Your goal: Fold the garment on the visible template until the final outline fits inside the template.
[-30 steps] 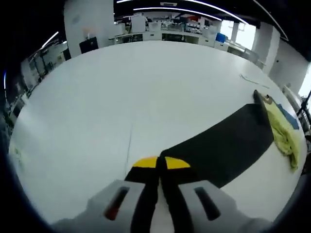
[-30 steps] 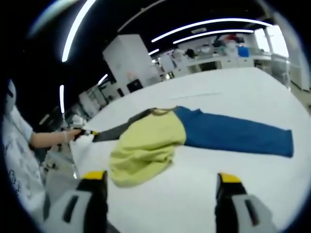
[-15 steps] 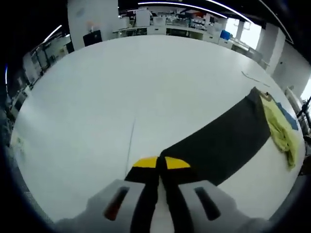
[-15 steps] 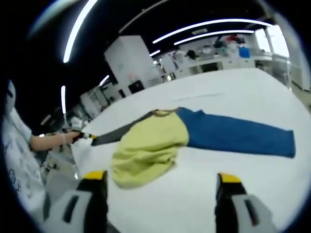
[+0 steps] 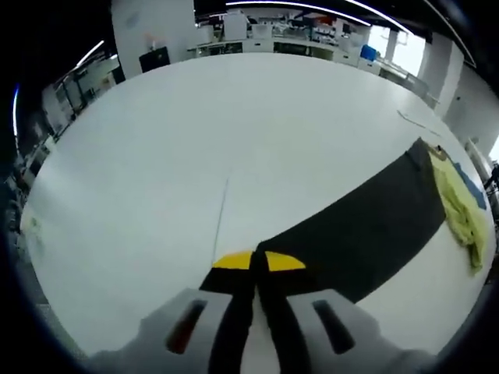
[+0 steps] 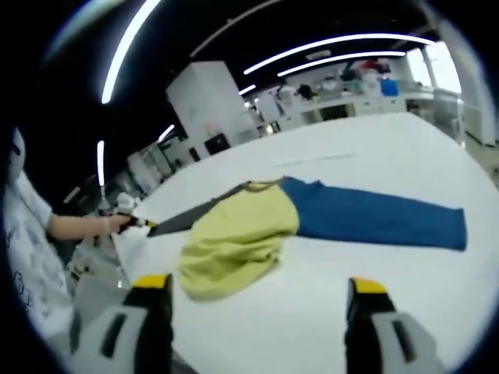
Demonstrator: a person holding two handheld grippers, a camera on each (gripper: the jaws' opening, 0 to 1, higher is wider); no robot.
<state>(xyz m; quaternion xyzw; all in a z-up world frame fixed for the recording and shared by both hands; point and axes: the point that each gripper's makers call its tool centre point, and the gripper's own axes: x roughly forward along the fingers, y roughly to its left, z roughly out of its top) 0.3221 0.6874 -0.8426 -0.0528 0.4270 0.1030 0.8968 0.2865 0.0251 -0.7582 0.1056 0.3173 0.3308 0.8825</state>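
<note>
A garment with a yellow-green body (image 6: 234,234), a blue sleeve (image 6: 374,220) and a black sleeve (image 5: 359,230) lies on the white table (image 5: 195,132). My left gripper (image 5: 258,262) is shut on the end of the black sleeve, which stretches away to the right toward the yellow-green body (image 5: 460,214). In the right gripper view the left gripper (image 6: 134,223) appears at the left, held by a person's hand, with the black sleeve (image 6: 191,216) pulled taut. My right gripper (image 6: 257,287) is open above the table, short of the yellow-green body, with nothing between its fingers.
A thin line (image 5: 220,222) runs across the table ahead of the left gripper. Another thin line (image 6: 312,159) lies beyond the garment. Benches and equipment (image 5: 288,35) stand past the far table edge. A person in a white shirt (image 6: 27,234) stands at the left.
The left gripper has pulled the black sleeve further out, so it lies longer and straighter. The right gripper stays open and nearly still.
</note>
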